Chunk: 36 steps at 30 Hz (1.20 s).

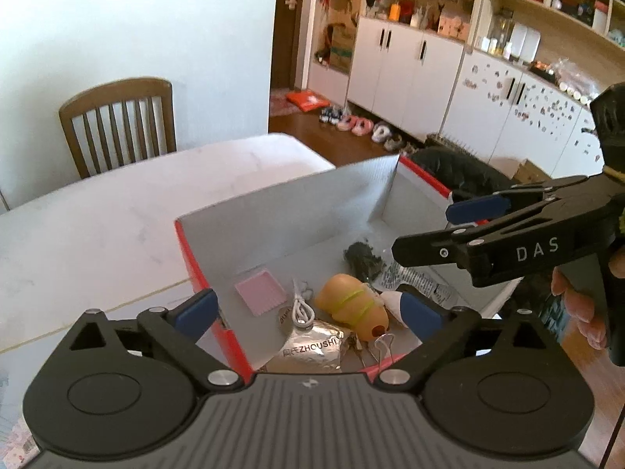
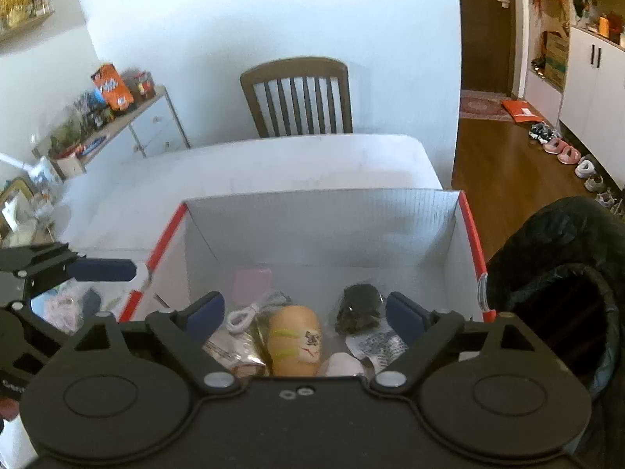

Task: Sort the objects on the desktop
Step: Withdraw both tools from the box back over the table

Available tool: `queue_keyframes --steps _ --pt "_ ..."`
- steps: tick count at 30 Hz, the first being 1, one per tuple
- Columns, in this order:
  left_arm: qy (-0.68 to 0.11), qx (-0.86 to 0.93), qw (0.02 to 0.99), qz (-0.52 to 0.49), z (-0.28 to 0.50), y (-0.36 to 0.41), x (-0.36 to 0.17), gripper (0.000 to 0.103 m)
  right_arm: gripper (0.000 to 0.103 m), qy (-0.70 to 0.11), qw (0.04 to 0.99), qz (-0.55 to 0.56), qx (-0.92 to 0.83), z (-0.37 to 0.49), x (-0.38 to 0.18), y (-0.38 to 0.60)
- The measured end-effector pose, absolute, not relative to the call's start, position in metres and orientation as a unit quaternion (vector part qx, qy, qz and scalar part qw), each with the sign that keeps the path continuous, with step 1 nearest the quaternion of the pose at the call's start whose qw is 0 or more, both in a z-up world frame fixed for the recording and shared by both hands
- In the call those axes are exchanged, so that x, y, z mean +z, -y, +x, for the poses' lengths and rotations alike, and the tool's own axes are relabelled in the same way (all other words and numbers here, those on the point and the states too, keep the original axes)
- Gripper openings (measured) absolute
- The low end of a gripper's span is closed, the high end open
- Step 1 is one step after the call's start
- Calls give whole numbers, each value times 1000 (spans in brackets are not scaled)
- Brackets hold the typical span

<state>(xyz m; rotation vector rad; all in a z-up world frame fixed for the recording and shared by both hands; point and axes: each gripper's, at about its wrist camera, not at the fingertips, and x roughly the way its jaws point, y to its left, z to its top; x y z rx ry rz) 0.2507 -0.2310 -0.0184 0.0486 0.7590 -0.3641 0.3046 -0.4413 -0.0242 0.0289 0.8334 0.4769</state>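
A white box with red rims (image 1: 281, 211) (image 2: 320, 219) stands on the white table. In it lie an orange toy with yellow bands (image 1: 353, 305) (image 2: 295, 344), a pink pad (image 1: 261, 291) (image 2: 252, 285), a white coiled cable (image 1: 302, 310) (image 2: 244, 318), a silver packet (image 1: 312, 349), a black clump (image 1: 363, 260) (image 2: 357, 308), a printed clear bag (image 1: 418, 281) (image 2: 377, 344) and a binder clip (image 1: 383, 346). My left gripper (image 1: 308, 312) is open over the box's near left rim. My right gripper (image 2: 304, 312) is open above the box; it also shows in the left wrist view (image 1: 433, 230).
A wooden chair (image 1: 117, 125) (image 2: 299, 97) stands behind the table (image 1: 97, 215) (image 2: 273, 164). A dark jacket (image 2: 562, 273) lies right of the box. Cabinets and shoes (image 1: 359, 125) line the room's right side. A cluttered low cabinet (image 2: 117, 117) is at left.
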Motion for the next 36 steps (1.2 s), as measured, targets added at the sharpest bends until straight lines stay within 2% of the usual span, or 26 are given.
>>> queue_keyframes --steps 15,36 --pt "-342 -192 920 -8 195 160 1 101 98 -370 902 25 222 257 3 401" --pt "-351 -145 925 -2 152 1 -12 101 98 -367 893 -10 262 205 13 262"
